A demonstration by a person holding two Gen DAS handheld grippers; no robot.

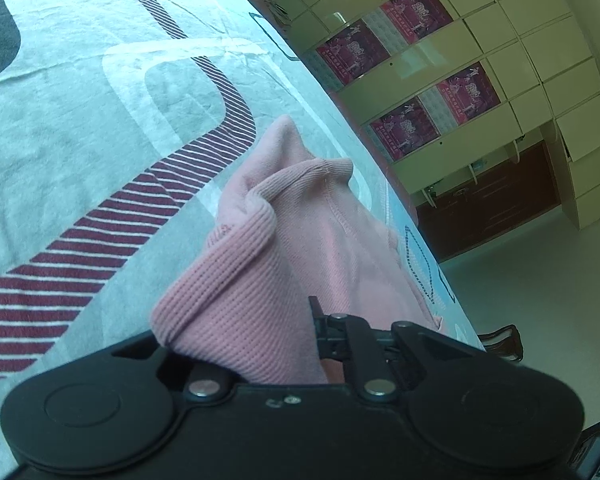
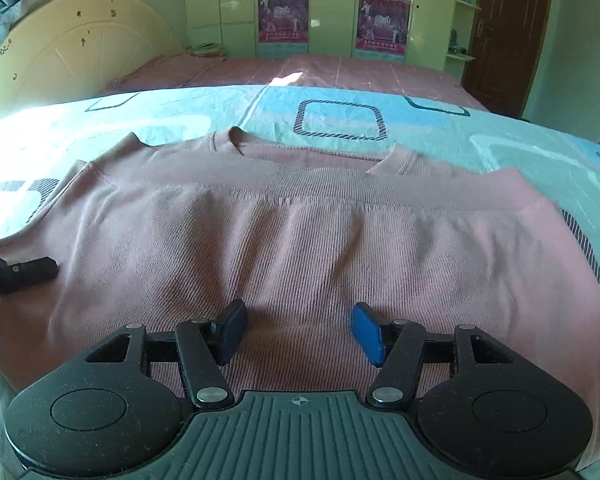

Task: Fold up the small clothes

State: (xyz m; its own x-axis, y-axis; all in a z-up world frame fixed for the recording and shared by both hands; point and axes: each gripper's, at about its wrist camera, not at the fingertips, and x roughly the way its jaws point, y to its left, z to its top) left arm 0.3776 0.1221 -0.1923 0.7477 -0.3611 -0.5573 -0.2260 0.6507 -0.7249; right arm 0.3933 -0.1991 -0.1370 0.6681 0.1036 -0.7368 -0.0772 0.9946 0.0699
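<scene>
A pink ribbed sweater [image 2: 300,240] lies folded flat on the patterned bedsheet [image 2: 480,144], neckline toward the far side. My right gripper [image 2: 298,330] is open just above its near ribbed part, with blue pads [image 2: 366,334] apart and nothing between them. My left gripper [image 1: 292,344] is shut on a bunched ribbed edge of the sweater [image 1: 260,248], lifting it off the sheet; the cloth hides its fingertips. The left gripper also shows in the right wrist view [image 2: 16,274] at the sweater's left edge.
The bed's far half has a reddish cover [image 2: 300,72] and a cream headboard [image 2: 72,48] at the left. Pale green cabinets with posters [image 1: 440,60] and a brown door [image 2: 508,32] stand beyond. The bed's edge [image 1: 420,232] drops to the floor.
</scene>
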